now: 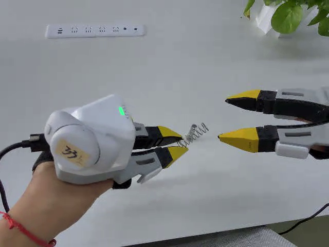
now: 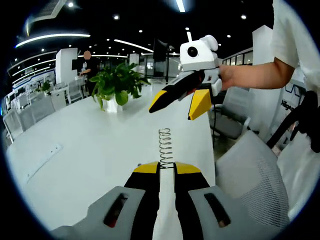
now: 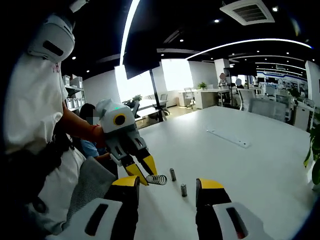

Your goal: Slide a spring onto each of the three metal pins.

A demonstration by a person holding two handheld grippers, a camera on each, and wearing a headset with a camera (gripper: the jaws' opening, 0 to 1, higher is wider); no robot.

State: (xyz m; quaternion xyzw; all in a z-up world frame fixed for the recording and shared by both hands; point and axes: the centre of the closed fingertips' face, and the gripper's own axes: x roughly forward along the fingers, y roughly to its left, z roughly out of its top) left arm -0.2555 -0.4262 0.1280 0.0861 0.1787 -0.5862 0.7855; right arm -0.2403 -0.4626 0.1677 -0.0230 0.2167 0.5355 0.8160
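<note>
My left gripper point(image 1: 182, 142) is shut on one end of a thin wire spring point(image 1: 195, 133), held in the air above the white table point(image 1: 169, 77). The spring point(image 2: 165, 146) sticks straight out from its closed yellow tips point(image 2: 166, 167) toward my right gripper point(image 2: 179, 101). My right gripper point(image 1: 223, 119) stands open a short way off, facing the spring's free end, with nothing between its fingers. Past its own open jaws point(image 3: 167, 183) I see the left gripper point(image 3: 141, 170), the spring point(image 3: 156, 179) and two short metal pins point(image 3: 173, 174) point(image 3: 183, 190) upright on the table.
A white power strip point(image 1: 95, 31) lies at the table's far left. A potted green plant point(image 1: 288, 15) stands at the far right corner. A grey mesh chair point(image 1: 231, 239) sits at the table's near edge. A black cable point(image 1: 10, 149) trails from the left gripper.
</note>
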